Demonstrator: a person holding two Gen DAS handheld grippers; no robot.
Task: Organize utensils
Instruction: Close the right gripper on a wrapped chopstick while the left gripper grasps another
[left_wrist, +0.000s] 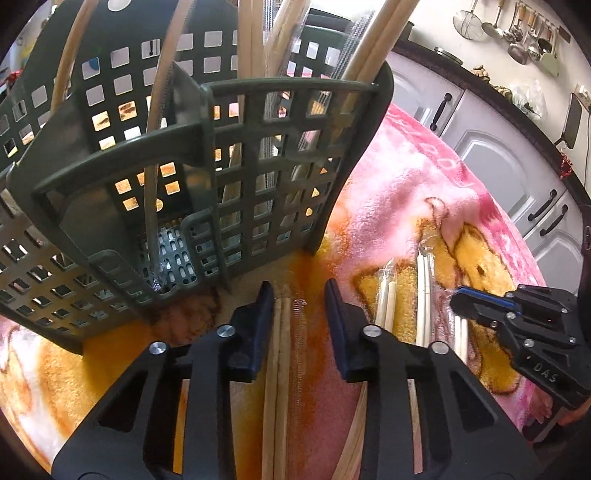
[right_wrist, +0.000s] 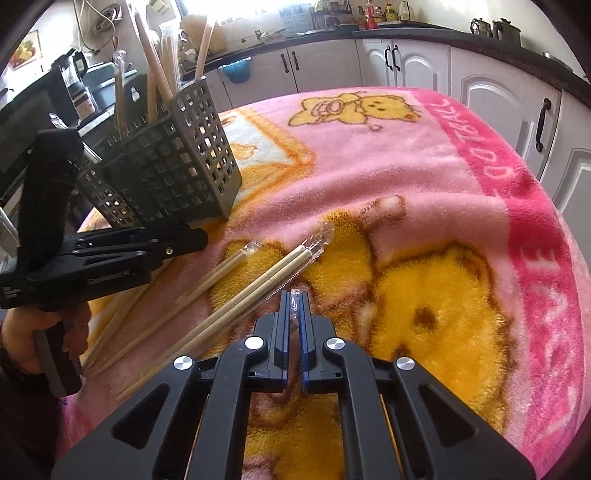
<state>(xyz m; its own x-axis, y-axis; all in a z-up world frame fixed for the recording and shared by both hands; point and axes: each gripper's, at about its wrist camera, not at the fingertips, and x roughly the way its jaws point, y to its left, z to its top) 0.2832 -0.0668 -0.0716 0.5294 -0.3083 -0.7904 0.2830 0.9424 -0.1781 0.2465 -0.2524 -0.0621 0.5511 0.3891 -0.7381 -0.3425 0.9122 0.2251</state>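
Note:
A dark green slotted utensil basket (left_wrist: 236, 177) stands on the pink blanket, with several wrapped chopstick pairs upright in it; it also shows in the right wrist view (right_wrist: 173, 166). My left gripper (left_wrist: 299, 291) is open just in front of the basket, over a wrapped chopstick pair (left_wrist: 282, 369) lying between its fingers. My right gripper (right_wrist: 293, 299) is shut on the clear wrapper (right_wrist: 294, 306) of a wrapped chopstick pair low over the blanket. Two more wrapped pairs (right_wrist: 266, 280) (right_wrist: 214, 277) lie on the blanket to its left.
The pink and yellow bear blanket (right_wrist: 424, 192) covers the table. White kitchen cabinets (right_wrist: 406, 62) and a dark counter run behind. Ladles hang on the wall (left_wrist: 524, 37). The left gripper's body (right_wrist: 96, 254) sits left of the loose chopsticks.

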